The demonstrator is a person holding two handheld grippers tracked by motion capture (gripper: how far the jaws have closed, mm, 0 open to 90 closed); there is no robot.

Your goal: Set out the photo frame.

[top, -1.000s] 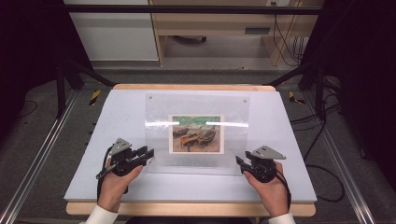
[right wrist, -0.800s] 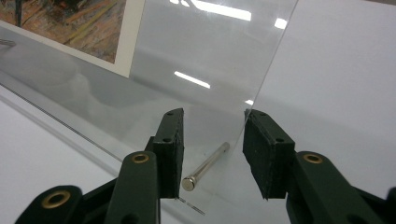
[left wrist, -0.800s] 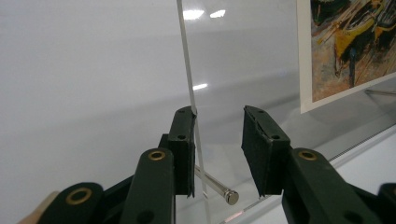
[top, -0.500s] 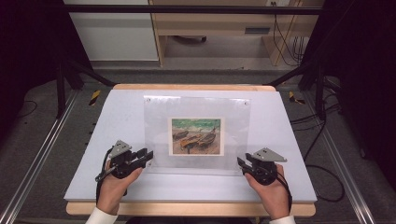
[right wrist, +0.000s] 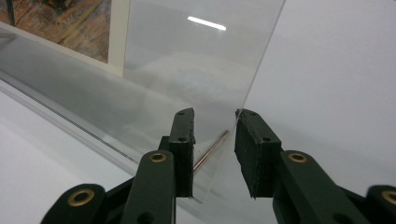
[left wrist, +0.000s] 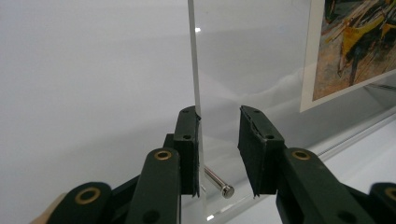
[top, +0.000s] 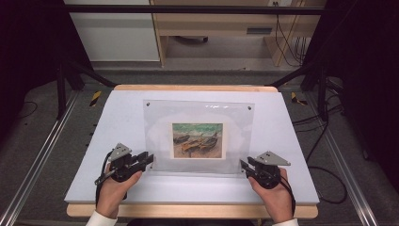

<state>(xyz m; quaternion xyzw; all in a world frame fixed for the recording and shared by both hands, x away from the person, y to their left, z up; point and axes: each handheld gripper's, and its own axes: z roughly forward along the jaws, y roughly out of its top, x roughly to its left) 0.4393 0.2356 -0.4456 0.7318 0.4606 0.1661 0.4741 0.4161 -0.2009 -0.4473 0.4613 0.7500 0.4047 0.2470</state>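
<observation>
Clear acrylic frame [top: 197, 136] leans up from the table [top: 94, 179]'s near edge; your left gripper [top: 147, 161] and right gripper [top: 244, 166], jaws just narrowing, straddle its lower corners unpinched to steady it evenly.

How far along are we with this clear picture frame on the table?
Done: the acrylic frame with its boat picture stands on the table, and the left gripper and right gripper sit at its bottom corners. In hand: both sets of jaws have just been closing around the panel edges, gaps remaining. Left: gripping firmly and moving it.
</observation>
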